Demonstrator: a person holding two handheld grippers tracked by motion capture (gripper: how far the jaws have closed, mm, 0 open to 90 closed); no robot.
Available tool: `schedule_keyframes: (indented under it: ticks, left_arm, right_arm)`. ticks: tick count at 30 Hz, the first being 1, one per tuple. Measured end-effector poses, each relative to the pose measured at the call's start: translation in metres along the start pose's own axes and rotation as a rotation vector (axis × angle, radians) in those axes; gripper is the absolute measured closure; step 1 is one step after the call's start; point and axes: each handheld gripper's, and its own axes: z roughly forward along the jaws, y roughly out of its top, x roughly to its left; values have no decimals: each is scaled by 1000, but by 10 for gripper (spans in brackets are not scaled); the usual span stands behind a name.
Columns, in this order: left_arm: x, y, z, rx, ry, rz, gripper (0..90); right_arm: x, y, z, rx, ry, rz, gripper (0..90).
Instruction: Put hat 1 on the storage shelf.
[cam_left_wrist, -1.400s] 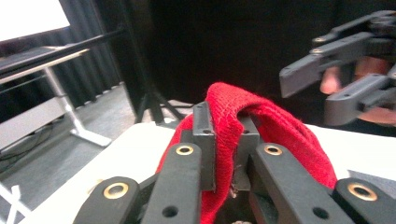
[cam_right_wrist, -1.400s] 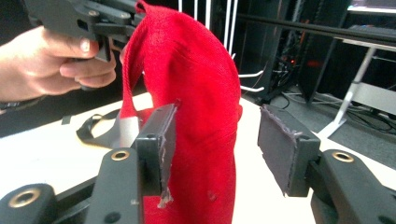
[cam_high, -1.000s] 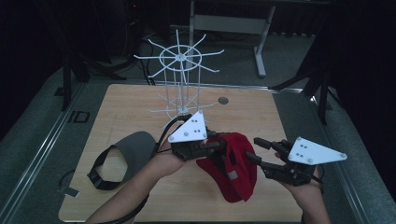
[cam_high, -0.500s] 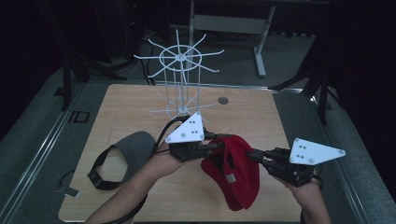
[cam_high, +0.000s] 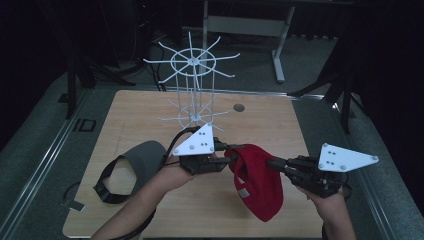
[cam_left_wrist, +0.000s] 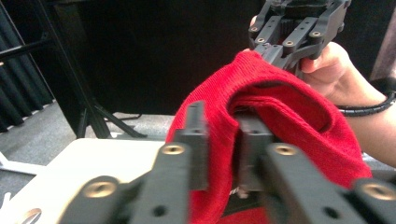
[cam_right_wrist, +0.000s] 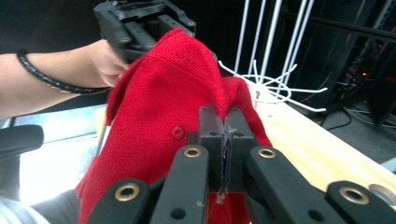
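A red cap (cam_high: 255, 180) hangs above the wooden table (cam_high: 150, 115), stretched between my two grippers. My left gripper (cam_high: 227, 159) is at its left edge. In the left gripper view the cap (cam_left_wrist: 280, 102) has a fold of its rim between the left gripper (cam_left_wrist: 222, 140) jaws, which have just been opening and stand slightly apart around it. My right gripper (cam_high: 272, 162) is at the cap's right side. Its own view shows the right gripper (cam_right_wrist: 223, 130) pinching a thin edge of the cap (cam_right_wrist: 163, 107).
A white wire rack (cam_high: 192, 90) with radiating hooks stands at the table's far middle, just behind the left hand. A grey visor with a black strap (cam_high: 132, 167) lies at the front left. Dark floor and stand legs surround the table.
The right gripper, open beside the cap a second ago, came in and shut on its right side. The cap now hangs more upright between the two grippers.
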Motion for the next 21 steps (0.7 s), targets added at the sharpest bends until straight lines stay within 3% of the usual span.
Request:
schedule_keyframes:
  ticks: [3, 5, 9, 15, 21]
  left_arm:
    - [2, -2, -7, -18, 1, -35, 569]
    - [3, -4, -11, -20, 0, -51, 564]
    - [2, -8, -19, -5, 59, -45, 555]
    - [-3, -19, -32, 18, 82, -31, 511]
    - [-3, -42, -52, 17, 127, -90, 423]
  right_arm:
    - [-2, 1, -2, -11, -20, 19, 886]
    - [-5, 2, -5, -25, -27, 35, 886]
    - [-8, 4, -9, -50, -39, 45, 886]
    - [-11, 9, -14, -66, -87, 56, 886]
    - [-17, 17, -20, -89, -124, 71, 886]
